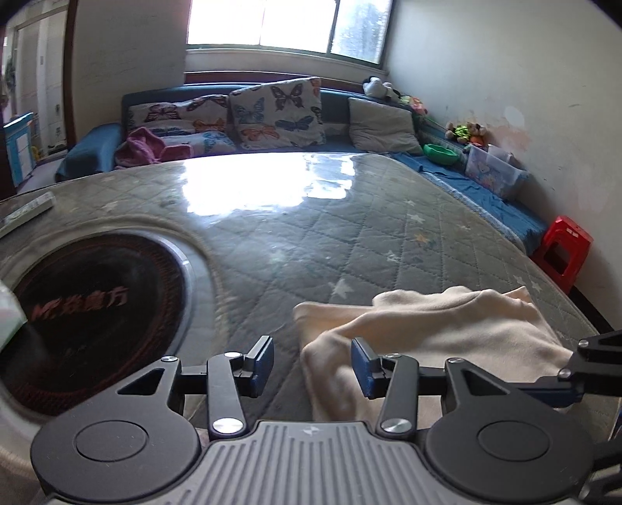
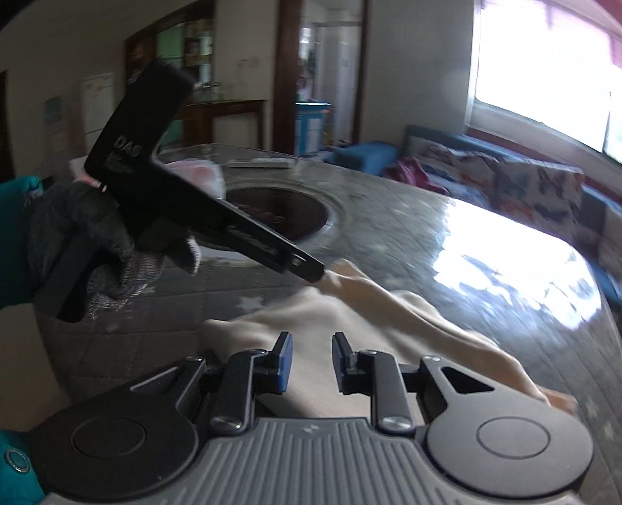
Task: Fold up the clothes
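Cloth (image 1: 447,330), a cream garment, lay rumpled at the near edge of the round quilted tabletop (image 1: 295,233), one part raised in a soft ridge and another drawn out in a long strip across the glossy cover. The left gripper (image 1: 311,367) stood with its jaws moderately apart, the right-hand blue pad (image 1: 363,367) just against a fold and nothing clamped between them. The right gripper (image 2: 311,363) hovered over the same garment with a narrower gap, also holding nothing. In the right wrist view, the left tool's tip seemed to meet the end of the strip, though motion blur left contact uncertain.

With neither grip secure, the likeliest trouble was the cloth slumping back into a heap, so that any fold came out crooked. A pinch taken on the ridge could catch two layers at once and drag the whole piece. The cover looked slick, so a pull might slide the garment toward the table's rim and off. Farther in sat the dark recessed burner (image 1: 89,307); a trailing edge could drape into it. The sofa (image 1: 217,116) and window (image 1: 287,23) beyond played no part
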The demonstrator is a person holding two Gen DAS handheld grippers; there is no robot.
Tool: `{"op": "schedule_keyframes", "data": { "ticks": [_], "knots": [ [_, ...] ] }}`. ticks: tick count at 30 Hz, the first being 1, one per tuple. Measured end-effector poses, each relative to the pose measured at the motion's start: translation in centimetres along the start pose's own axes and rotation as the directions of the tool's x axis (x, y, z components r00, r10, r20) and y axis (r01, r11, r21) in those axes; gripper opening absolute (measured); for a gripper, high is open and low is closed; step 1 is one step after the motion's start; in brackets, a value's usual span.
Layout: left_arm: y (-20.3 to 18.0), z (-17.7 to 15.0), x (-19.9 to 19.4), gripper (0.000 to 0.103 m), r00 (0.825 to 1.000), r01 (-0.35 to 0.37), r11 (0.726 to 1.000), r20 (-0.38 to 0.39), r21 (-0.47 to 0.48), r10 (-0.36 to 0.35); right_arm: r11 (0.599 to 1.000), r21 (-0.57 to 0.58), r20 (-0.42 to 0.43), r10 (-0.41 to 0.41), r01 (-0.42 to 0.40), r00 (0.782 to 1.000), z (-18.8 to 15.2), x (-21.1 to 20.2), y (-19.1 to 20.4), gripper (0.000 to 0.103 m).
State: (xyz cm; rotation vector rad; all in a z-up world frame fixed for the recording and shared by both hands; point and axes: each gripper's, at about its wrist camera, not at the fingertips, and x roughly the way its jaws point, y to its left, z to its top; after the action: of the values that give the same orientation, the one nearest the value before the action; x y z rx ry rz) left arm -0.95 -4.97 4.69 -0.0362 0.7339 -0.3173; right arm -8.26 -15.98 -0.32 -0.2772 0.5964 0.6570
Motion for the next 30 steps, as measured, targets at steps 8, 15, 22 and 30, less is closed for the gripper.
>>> {"op": "schedule_keyframes", "data": {
  "ticks": [8, 15, 22, 30],
  "knots": [
    [2.0, -1.0, -2.2, 0.052, 0.999, -0.044, 0.996, 0.005, -0.071, 0.045, 0.994, -0.101, -0.054, 0.026, -0.031, 0.998, -0.3, 3.0, 3.2, 0.021],
    [2.6, -1.0, -2.6, 0.066, 0.998, -0.068, 0.991, -0.008, -0.115, 0.068, 0.989, -0.142, -0.033, 0.036, -0.041, 0.999, 0.7, 1.7, 3.9, 0.032],
    [2.3, -1.2, -2.3, 0.071, 0.995, -0.097, 0.986, -0.044, -0.138, 0.092, 0.973, -0.219, -0.075, 0.058, -0.073, 0.995, 0.5, 2.7, 5.5, 0.041],
    [2.5, -1.1, -2.9, 0.080, 0.996, -0.087, 0.980, -0.045, -0.178, 0.080, 0.961, -0.275, -0.097, 0.007, -0.033, 0.995, 0.2, 4.4, 6.8, 0.038]
  ]
}}
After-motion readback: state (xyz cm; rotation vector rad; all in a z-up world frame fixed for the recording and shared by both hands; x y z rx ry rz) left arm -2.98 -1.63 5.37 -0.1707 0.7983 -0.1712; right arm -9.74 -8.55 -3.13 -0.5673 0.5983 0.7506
